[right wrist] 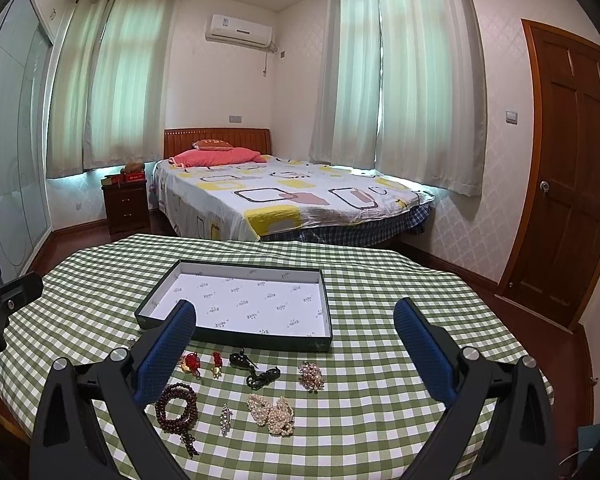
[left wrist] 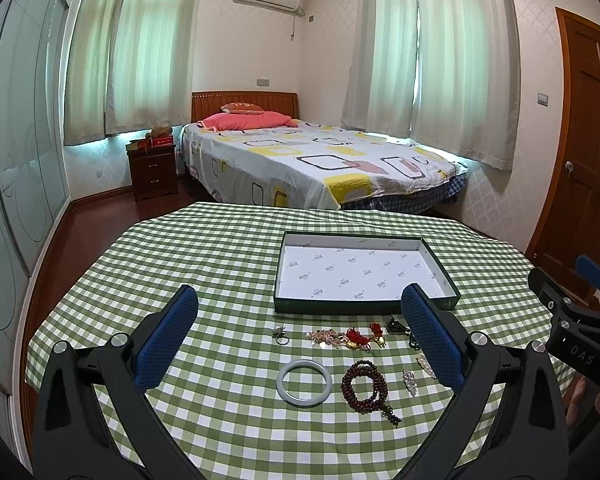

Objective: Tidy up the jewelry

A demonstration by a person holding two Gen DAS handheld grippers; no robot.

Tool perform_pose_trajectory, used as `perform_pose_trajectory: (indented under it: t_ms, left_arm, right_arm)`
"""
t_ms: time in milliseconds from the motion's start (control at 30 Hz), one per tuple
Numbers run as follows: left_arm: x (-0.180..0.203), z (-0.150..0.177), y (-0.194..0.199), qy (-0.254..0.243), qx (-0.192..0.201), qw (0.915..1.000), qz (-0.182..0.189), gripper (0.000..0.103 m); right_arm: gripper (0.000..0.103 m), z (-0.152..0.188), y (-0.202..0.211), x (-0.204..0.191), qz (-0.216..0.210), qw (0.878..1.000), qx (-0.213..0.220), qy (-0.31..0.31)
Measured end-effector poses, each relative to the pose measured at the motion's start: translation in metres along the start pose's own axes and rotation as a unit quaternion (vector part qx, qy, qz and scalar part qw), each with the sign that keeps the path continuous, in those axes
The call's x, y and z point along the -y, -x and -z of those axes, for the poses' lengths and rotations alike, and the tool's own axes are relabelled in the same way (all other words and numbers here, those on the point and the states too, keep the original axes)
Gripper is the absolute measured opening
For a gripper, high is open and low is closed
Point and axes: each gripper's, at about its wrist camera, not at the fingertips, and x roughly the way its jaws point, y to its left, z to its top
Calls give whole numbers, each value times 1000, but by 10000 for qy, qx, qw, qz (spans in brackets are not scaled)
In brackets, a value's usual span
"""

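Now the left gripper [left wrist: 300, 340] hangs spread wide, grasping nothing, with the pale bangle [left wrist: 304, 381] and brown bead bracelet [left wrist: 363, 383] between its fingers. Likewise the right gripper [right wrist: 296, 344] gapes over the pearls [right wrist: 271, 409]. At twelve o'clock lies the tray [right wrist: 236, 336].

- Left gripper [left wrist: 300, 336]: black plastic frame, angular arms showing triangular cut-outs; silver round screw heads sitting at the joints.
- Fingers [left wrist: 168, 336]: wearing dark blue textured pads.
- Right gripper [right wrist: 296, 352]: showing identical build; white lettering "DAS" appearing on its black body.
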Motion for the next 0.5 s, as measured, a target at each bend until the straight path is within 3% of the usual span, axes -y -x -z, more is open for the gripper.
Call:
perform_pose_trajectory:
  t_ms: [500]
  left_arm:
    - [1,2,0,-5,-34,10000,-10,99]
  right_arm:
    - [97,4,0,-2,2,10000,19,-2]
